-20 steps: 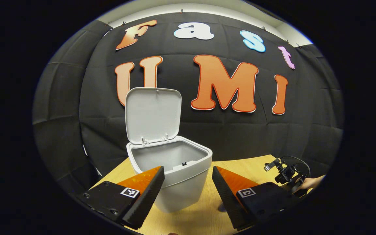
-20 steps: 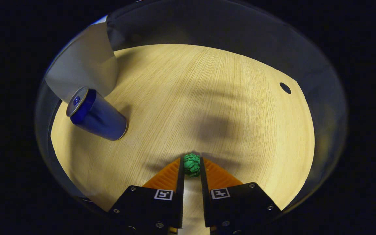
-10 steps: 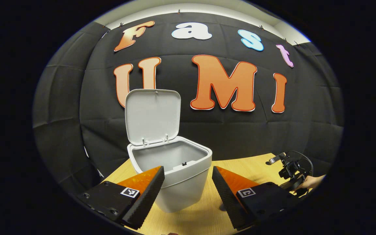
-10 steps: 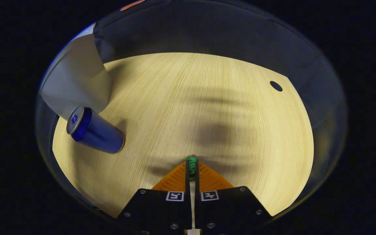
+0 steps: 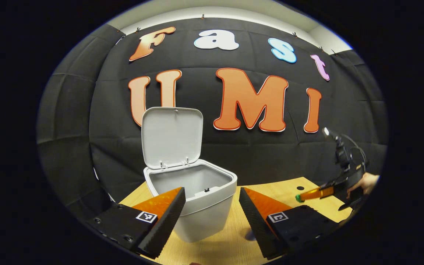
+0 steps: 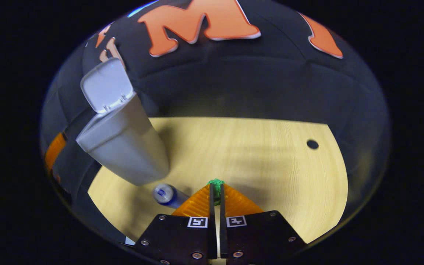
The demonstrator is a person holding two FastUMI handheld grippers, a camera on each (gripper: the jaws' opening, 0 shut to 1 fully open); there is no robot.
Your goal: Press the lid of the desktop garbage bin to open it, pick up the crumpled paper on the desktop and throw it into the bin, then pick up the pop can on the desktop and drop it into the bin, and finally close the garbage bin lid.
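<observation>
Left gripper view: the left gripper (image 5: 212, 206) hangs with fingers spread wide before the grey plastic desktop bin (image 5: 197, 200), whose hinged lid (image 5: 171, 137) stands upright. Right gripper view: the right gripper (image 6: 215, 191) pinches the green crumpled paper ball (image 6: 216, 184) above the pale wooden desktop (image 6: 271, 162); the blue pop can (image 6: 166, 194) stands beside the bin's base.
</observation>
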